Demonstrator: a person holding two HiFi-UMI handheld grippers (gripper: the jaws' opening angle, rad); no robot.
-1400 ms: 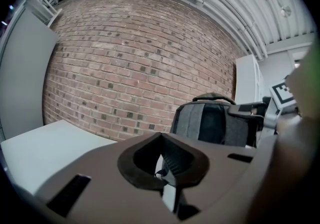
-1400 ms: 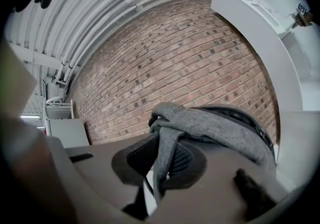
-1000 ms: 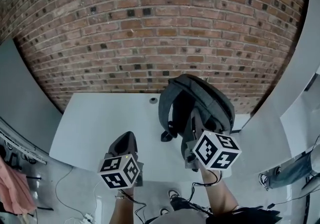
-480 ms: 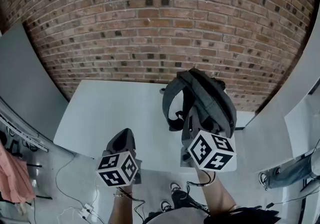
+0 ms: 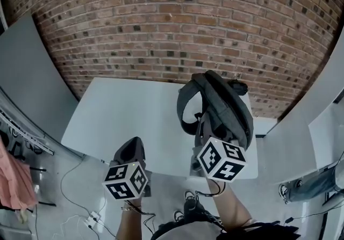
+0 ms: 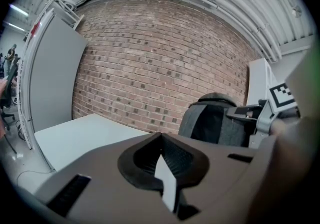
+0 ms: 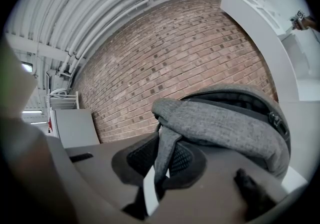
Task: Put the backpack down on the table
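Observation:
A grey backpack [image 5: 226, 110] hangs upright over the right part of the white table [image 5: 129, 115]; whether its bottom touches the tabletop I cannot tell. My right gripper [image 5: 206, 129] is shut on a grey strap [image 7: 165, 148] at the pack's top, which runs between its pads. In the right gripper view the backpack [image 7: 225, 123] bulges just beyond the jaws. My left gripper [image 5: 133, 150] hovers at the table's near edge, shut with nothing in it [image 6: 161, 143]. Its view shows the backpack [image 6: 215, 123] to the right and the table [image 6: 75, 138] to the left.
A brick wall [image 5: 172, 29] stands right behind the table. Grey panels [image 5: 27, 78] flank it on the left and white ones [image 5: 317, 110] on the right. Cables [image 5: 80, 206] lie on the floor at lower left. A person's leg [image 5: 309, 185] shows at the right.
Both grippers have moved forward towards the table and the wall. The backpack went along with the right gripper, further in over the table's right part. Neither gripper's jaws have changed.

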